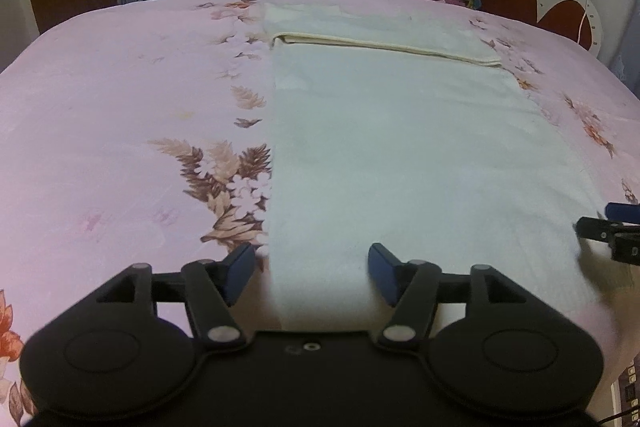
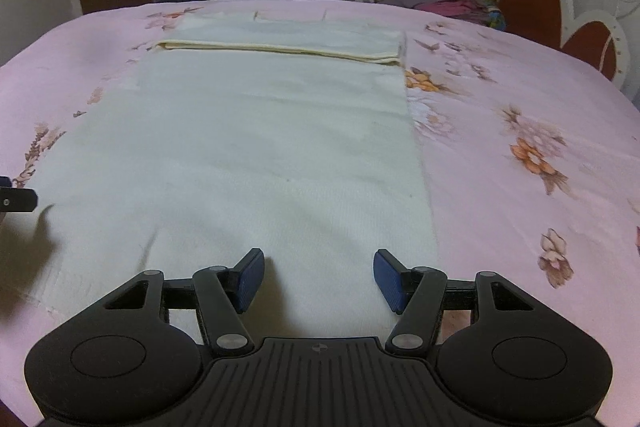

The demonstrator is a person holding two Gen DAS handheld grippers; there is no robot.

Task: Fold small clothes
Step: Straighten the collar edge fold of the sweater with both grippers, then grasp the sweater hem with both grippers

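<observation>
One fold made at the far end; the near end waits.

The white garment [image 1: 400,155] lies flat on the pink floral bedspread [image 1: 120,107], its far end already turned back into a doubled band ahead of both tools. The left gripper [image 1: 312,275] and right gripper [image 2: 319,279] hover released, jaws spread, over the garment's near corners, gripping nothing; folding the near end appears to remain.

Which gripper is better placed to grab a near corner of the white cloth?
Left gripper, probably: its open jaws straddle the near left edge of the pale white folded cloth. The right gripper is open too, both fingers over cloth.
</observation>
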